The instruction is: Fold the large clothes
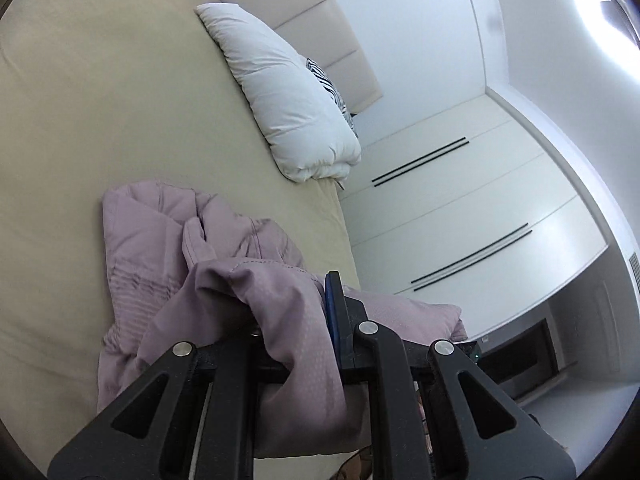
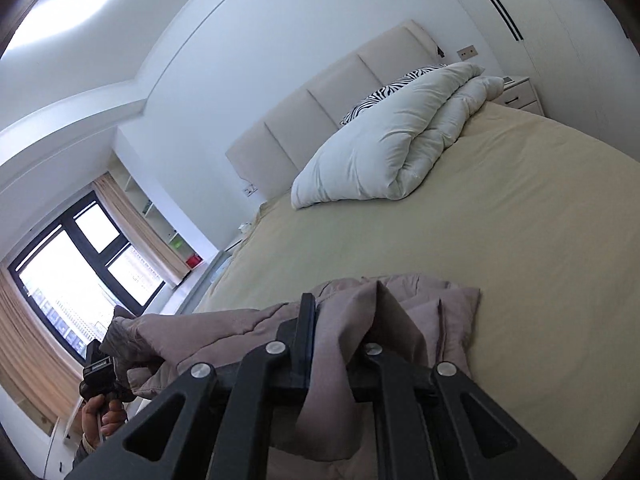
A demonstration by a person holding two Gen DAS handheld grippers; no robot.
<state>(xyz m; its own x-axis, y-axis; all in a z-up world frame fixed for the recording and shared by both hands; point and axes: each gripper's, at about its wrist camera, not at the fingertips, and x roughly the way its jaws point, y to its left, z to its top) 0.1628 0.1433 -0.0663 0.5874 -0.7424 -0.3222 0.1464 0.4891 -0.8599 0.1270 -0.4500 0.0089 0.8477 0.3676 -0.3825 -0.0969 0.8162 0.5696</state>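
Up by the padded headboard point(image 2: 320, 108) you've got a white duvet point(image 2: 396, 148) folded into a fat bundle, with a zebra-striped pillow point(image 2: 384, 98) tucked behind it, touching its far side. Both sit well apart from your work, so nothing crowds the near end of the bed. A small white nightstand point(image 2: 522, 94) stands past the bed's far corner.

The bed point(image 1: 120, 100) wears a smooth beige sheet. In your left view white wardrobe doors point(image 1: 460, 200) with thin black handles run along the wall beside it. In your right view a dark-framed window point(image 2: 80, 268) with tan curtains glows off to the side, next to open wall shelves.

Now the mauve padded jacket point(image 1: 160, 248): it lies bunched at the near edge of the bed, part resting on the sheet, part lifted towards you. Your left gripper point(image 1: 296, 320) has its jaws pinched tight on a fold of that fabric, which drapes down between the fingers. Your right gripper point(image 2: 340, 332) does likewise, jaws clamped on another fold that spills over the bar. In the right view you can see your left hand point(image 2: 106, 416) on its handle, with the jacket's lifted end just above it.
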